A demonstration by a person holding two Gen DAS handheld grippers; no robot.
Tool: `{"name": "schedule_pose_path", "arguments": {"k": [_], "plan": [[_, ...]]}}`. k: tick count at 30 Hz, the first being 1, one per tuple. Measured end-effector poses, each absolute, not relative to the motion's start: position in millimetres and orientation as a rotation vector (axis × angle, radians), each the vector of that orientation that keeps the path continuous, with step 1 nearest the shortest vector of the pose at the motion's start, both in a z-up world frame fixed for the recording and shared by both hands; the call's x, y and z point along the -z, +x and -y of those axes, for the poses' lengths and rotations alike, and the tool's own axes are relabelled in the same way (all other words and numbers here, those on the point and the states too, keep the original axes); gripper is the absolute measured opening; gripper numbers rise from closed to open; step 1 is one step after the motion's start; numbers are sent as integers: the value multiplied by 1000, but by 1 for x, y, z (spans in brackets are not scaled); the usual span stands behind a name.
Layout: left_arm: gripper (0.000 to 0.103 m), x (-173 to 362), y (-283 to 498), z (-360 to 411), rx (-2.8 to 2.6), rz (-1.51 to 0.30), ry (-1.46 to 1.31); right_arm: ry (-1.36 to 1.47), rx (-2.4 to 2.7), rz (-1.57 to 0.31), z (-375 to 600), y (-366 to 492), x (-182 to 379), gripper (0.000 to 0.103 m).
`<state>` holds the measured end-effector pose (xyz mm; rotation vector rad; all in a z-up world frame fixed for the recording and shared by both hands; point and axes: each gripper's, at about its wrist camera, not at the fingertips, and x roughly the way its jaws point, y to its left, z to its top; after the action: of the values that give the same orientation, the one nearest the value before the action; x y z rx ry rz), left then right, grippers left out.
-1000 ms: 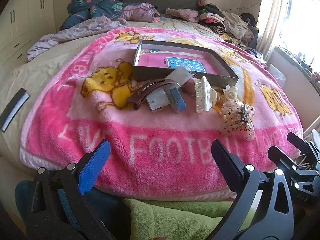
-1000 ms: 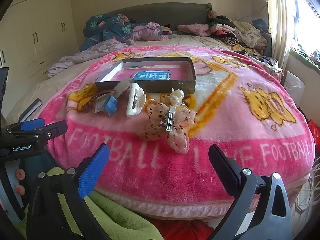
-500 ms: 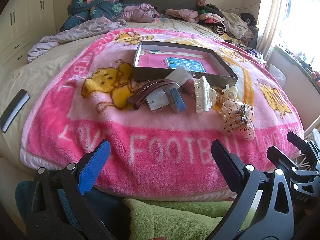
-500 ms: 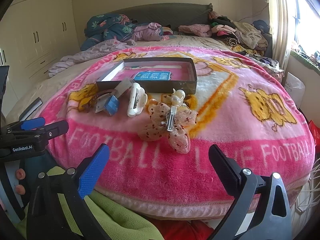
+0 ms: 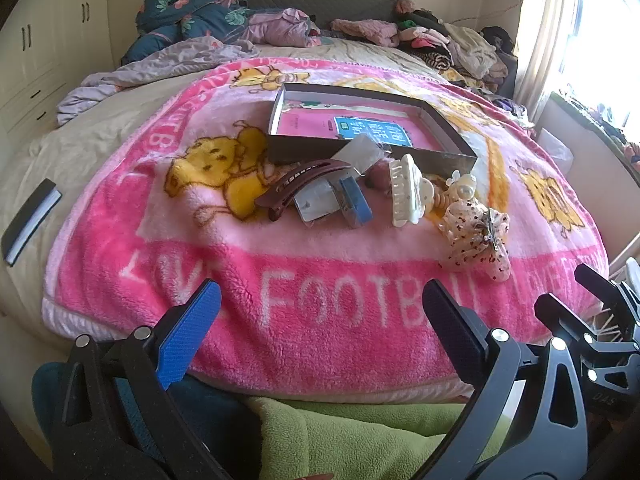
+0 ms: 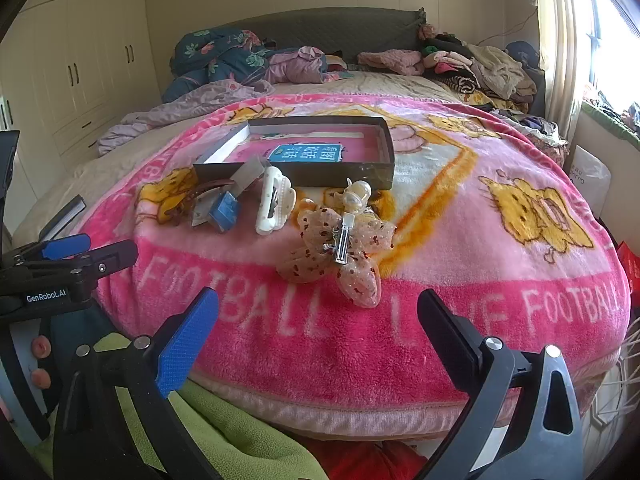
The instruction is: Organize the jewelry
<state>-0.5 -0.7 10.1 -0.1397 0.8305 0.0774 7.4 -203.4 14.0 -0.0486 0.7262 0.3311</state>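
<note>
Messy bedroom doing its thing around the bed

A pink blanket (image 5: pixel 320 320) with yellow cartoon bears and white lettering is covering most of the bed, a dark floral quilt (image 6: pixel 216 52) and a lilac sheet (image 6: pixel 192 104) are bunching up by the grey headboard (image 6: pixel 332 28), clothes (image 6: pixel 472 64) are piling up in the far right corner, cream wardrobes (image 6: pixel 80 60) are lining the left wall, and sun is pouring in past the curtain (image 5: pixel 540 28).

Both wrist cams sit low off bed (image 5: pixel 100 148) foot edge, facing headboard; left cam further left. Shared: box (image 5: pixel 370 156) (image 6: pixel 308 172), hair clips.
</note>
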Motion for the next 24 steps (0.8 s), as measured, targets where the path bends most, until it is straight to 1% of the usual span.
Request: {"name": "schedule_pose_path", "arguments": {"k": [24], "plan": [[93, -12, 2, -3, -74, -830, -153, -38, -343, -735, 201, 12, -15, 97]]}}
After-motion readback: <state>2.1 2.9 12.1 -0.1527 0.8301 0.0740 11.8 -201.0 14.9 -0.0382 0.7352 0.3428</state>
